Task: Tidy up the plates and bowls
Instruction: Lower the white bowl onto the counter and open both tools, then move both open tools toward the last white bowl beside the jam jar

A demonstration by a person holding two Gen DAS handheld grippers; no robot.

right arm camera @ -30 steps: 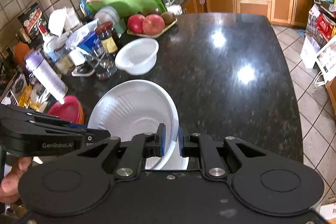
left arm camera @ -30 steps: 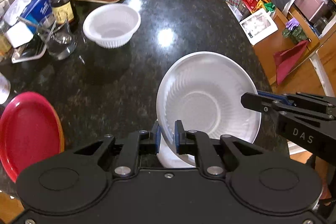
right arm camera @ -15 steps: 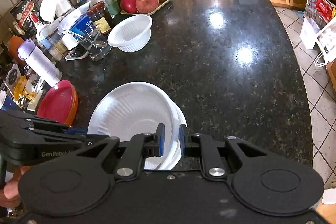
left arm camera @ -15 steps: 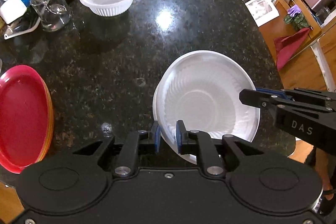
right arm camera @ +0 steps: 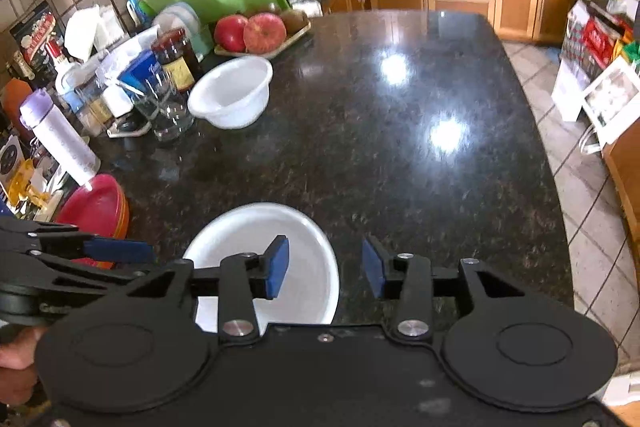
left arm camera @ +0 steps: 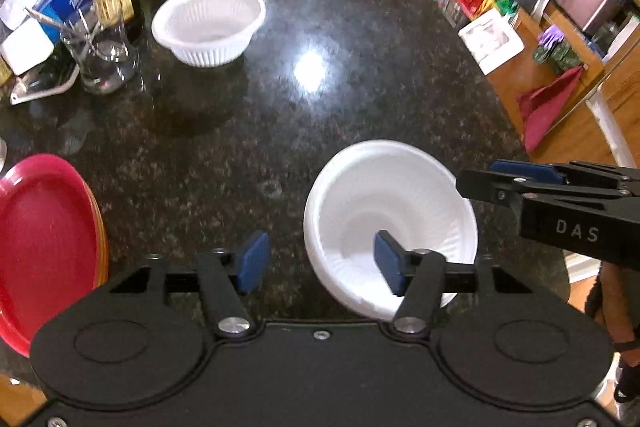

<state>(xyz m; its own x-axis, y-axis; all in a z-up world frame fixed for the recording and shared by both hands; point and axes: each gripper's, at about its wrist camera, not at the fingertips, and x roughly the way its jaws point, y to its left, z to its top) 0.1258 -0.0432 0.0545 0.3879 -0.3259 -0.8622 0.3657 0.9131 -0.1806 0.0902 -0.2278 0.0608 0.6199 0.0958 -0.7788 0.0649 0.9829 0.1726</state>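
Both grippers, left (left arm camera: 316,263) and right (right arm camera: 324,269), are spreading their fingers off the white bowl stack (left arm camera: 390,223), released near the table's (left arm camera: 280,115) front edge, presumably its nesting spot.

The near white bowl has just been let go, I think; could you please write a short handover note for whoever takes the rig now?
Left tool: jaws opening, near rim of the near white bowl between the pads, not pressed.
Right tool: jaws opening, the bowl's far rim between the pads, not gripped.
That bowl rests on the black counter near its front edge; it looks like nested bowls, but I cannot tell how many.
A second white bowl stands alone at the back, by the glass.
Red plates are stacked at the left edge.
Left: probably bring the far bowl onto the near one.
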